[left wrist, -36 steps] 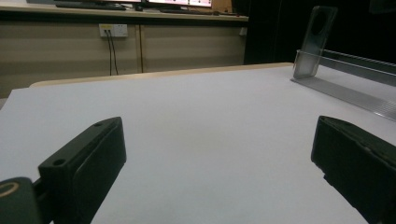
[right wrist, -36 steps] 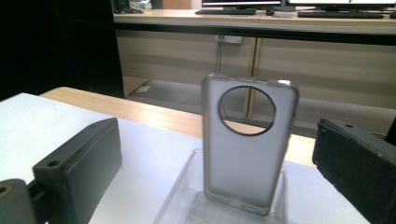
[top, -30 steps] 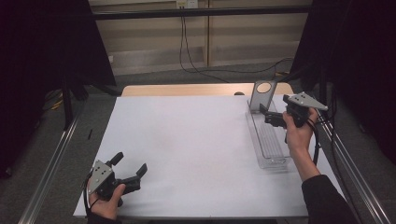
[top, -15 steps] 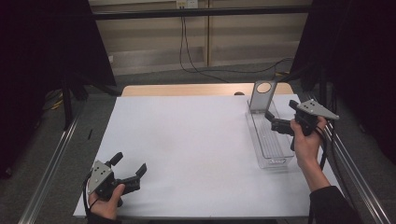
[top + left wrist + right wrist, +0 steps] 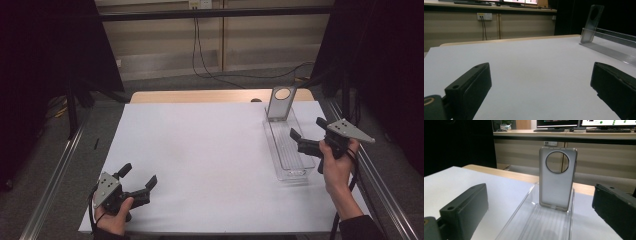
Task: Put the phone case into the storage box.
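Note:
A translucent grey phone case with a round camera hole stands upright at the far end of a long clear plastic tray on the right of the white table. My right gripper hovers open over the tray's right side, pointing left. In the right gripper view the phone case stands ahead of the tray, and the gripper has its jaws wide apart with nothing between them. My left gripper rests open at the near left corner. In its own view the left gripper is empty.
A white sheet covers most of the table, and a strip of bare wood shows at the far edge. Metal rails run along both sides. From the left gripper view the case and tray sit far right.
My right gripper has drawn back along the tray toward the near edge, away from the phone case. The left gripper has stayed put.

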A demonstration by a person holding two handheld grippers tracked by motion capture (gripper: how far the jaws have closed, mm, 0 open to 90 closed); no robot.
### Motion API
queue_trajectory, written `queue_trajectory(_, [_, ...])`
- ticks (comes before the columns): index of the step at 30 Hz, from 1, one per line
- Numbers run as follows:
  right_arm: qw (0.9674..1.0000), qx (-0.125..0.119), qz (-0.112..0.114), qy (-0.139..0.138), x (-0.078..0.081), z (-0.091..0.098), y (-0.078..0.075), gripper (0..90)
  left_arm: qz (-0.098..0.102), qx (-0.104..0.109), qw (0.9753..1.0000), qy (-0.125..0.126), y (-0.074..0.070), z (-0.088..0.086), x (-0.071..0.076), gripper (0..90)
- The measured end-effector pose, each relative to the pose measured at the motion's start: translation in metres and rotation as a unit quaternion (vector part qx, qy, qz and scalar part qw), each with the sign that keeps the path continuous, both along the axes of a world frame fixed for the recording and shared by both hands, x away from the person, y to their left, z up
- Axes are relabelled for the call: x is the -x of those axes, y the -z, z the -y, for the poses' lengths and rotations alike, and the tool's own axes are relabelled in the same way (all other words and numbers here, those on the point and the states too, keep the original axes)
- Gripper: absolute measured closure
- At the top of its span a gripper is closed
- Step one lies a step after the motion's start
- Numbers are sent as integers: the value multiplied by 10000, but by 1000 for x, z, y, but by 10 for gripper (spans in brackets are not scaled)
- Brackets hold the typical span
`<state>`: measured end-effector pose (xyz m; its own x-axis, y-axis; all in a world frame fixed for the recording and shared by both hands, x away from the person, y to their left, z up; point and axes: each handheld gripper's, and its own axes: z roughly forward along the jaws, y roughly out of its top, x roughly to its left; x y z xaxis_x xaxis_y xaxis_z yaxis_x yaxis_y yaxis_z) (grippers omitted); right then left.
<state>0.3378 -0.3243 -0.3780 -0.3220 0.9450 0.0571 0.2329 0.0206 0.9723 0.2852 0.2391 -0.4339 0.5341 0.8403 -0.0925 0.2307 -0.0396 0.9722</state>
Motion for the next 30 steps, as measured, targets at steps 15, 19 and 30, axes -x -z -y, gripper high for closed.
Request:
queue_trajectory(15, [10000, 89, -21, 7, 26, 5, 15, 0, 7, 35, 10000, -10, -1, 0, 1, 33])
queue_trajectory(19, [9999, 115, -27, -20, 35, 3, 16, 0, 16, 23, 10000, -21, -1, 0, 1, 33])
queue_trajectory(30, [9999, 79, -93, 40, 56, 6, 29, 0, -3, 33, 10000, -92, -1, 0, 2, 32])
